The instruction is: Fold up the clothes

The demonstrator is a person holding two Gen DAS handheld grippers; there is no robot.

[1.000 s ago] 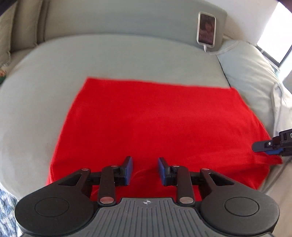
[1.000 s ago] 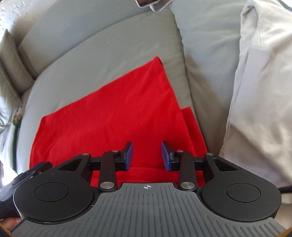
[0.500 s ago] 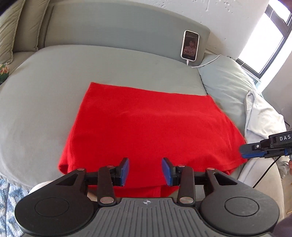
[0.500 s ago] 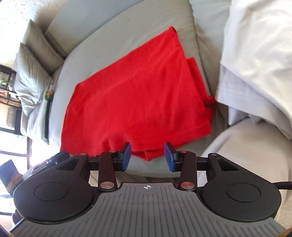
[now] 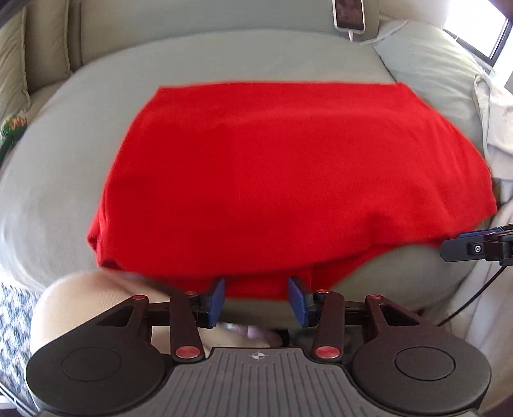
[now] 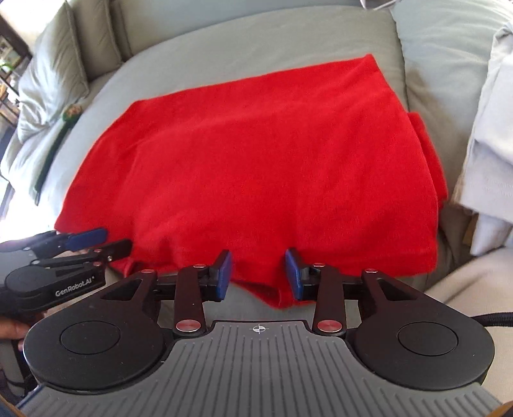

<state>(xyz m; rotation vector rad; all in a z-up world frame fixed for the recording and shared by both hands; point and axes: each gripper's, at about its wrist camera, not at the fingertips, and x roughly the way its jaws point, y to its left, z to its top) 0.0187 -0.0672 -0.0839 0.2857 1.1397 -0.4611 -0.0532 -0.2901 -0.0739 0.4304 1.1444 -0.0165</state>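
Observation:
A red garment [image 5: 282, 173] lies folded flat in a rough rectangle on the grey-green sofa seat [image 5: 64, 179]; it also shows in the right wrist view [image 6: 256, 166]. Its near edge hangs over the seat front. My left gripper [image 5: 256, 300] is open and empty, just in front of that near edge. My right gripper [image 6: 258, 272] is open and empty at the near edge too, with a small red flap [image 6: 275, 293] between its fingers. The right gripper's fingertips [image 5: 465, 247] show at the right in the left wrist view. The left gripper [image 6: 93, 240] shows at the left in the right wrist view.
A phone [image 5: 349, 14] leans on the sofa back with a white cable. Grey-green cushions [image 6: 48, 80] stand at the left. A pale grey pile of clothes [image 6: 490, 144] lies to the right of the red garment. A patterned rug [image 5: 12, 320] lies lower left.
Both grippers have drawn back from over the red garment to its near edge and now sit lower and closer to it. Both stay open.

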